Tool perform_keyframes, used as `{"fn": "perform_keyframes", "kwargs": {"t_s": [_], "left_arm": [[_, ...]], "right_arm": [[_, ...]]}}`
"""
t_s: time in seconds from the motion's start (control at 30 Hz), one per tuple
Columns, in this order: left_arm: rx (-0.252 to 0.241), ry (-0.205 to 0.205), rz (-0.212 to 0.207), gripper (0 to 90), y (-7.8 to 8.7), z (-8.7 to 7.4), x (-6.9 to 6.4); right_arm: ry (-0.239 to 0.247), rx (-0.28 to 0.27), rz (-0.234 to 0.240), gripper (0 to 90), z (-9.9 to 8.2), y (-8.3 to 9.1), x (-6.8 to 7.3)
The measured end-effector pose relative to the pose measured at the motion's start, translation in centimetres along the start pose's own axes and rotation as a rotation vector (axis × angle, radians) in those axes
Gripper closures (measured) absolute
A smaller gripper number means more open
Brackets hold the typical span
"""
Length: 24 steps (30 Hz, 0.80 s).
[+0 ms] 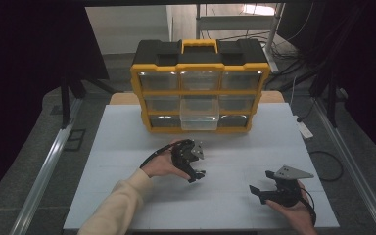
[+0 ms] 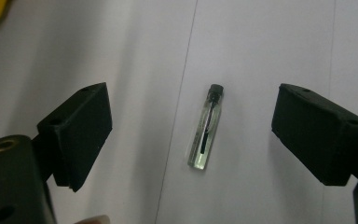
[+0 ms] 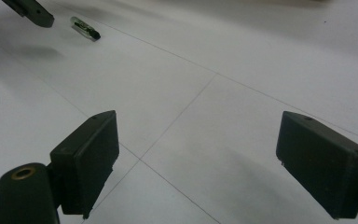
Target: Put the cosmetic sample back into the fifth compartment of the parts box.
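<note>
On the white table (image 1: 127, 147), in front of the yellow and black drawer cabinet (image 1: 199, 85), a small glass vial (image 2: 206, 127) with a dark cap is lying flat on its side. The left gripper (image 2: 191, 135) is held directly above it with the jaws spread wide, one on each side of the vial and neither touching it; probably it is placed so in order that the vial can be pinched across its narrow body. One clear drawer (image 1: 199, 113) of the cabinet is pulled out, and it is judged that the vial is meant to be put there. The right gripper (image 3: 198, 158) is kept low and well apart, its jaws also spread and holding nothing, so that the way is left free. The vial cannot be made out in the high view, but in the left gripper view a dark thin part is seen inside the glass. In the right gripper view the vial is seen far off, beside a jaw of the left gripper.
</note>
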<state>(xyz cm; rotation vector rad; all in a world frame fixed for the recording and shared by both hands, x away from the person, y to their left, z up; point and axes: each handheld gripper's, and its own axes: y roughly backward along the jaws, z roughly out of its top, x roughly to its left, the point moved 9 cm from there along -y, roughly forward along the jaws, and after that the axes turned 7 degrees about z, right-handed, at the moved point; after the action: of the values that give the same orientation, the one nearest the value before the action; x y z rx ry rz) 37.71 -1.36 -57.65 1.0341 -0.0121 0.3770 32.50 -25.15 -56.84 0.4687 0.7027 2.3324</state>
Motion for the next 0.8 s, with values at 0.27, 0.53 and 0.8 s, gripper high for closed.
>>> {"fn": "perform_keyframes", "kwargs": {"t_s": [0.27,0.53,0.8], "left_arm": [[0.015,-0.005,-0.015,12.7,-0.9,-0.1,-0.2],[0.042,-0.010,-0.019,16.4,-1.6,-0.6,-0.1],[0.049,-0.013,-0.053,24.1,-1.7,-0.8,0.0]], "right_arm": [[0.005,0.004,0.007,13.3,0.0,-0.1,0.1],[0.009,0.006,0.007,13.3,-0.1,-0.1,0.1],[0.009,0.009,0.007,13.3,-0.1,-0.1,0.1]]}}
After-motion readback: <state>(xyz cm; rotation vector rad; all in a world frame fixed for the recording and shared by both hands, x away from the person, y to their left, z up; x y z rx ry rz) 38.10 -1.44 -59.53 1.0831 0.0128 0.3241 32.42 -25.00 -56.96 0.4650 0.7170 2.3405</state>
